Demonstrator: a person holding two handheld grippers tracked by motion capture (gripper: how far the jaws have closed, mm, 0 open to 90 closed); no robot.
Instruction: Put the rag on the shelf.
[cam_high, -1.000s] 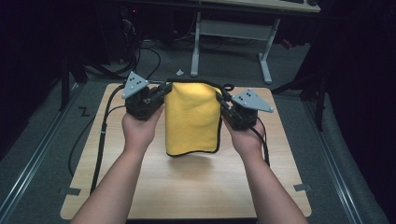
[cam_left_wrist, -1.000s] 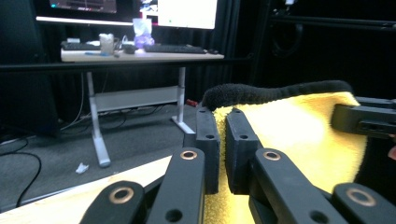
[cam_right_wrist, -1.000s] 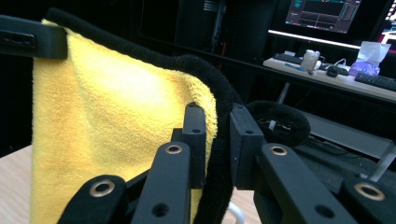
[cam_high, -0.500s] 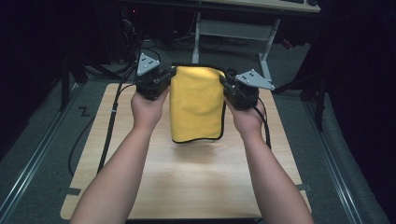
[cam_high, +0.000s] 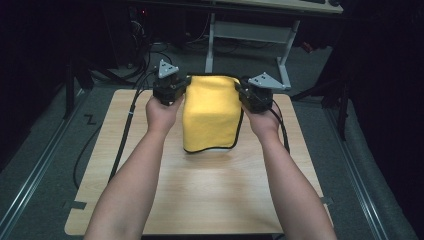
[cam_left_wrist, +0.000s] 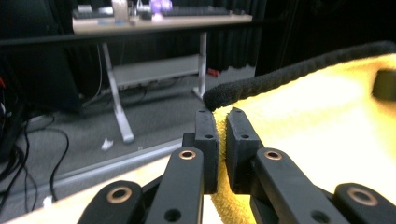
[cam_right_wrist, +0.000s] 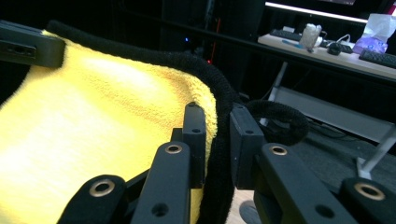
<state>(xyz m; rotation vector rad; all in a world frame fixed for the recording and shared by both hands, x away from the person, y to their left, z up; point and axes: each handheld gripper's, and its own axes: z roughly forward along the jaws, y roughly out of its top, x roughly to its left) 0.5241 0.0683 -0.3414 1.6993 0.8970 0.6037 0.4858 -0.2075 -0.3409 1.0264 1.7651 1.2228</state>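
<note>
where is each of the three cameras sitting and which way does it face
High view: above the person's side, looking forward and down on the table; both forearms, left gripper and right gripper hold a yellow cloth.
Left gripper view: on the left gripper, looking along its jaws, shut on the cloth's corner, toward a desk.
Right gripper view: on the right gripper, its jaws shut on the cloth's black edge.
Shared: all three show the cloth; both gripper views show the desk.

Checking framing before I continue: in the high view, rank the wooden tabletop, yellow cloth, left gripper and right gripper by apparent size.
1. wooden tabletop
2. yellow cloth
3. left gripper and right gripper: they look about alike, so I won't rank them.
</note>
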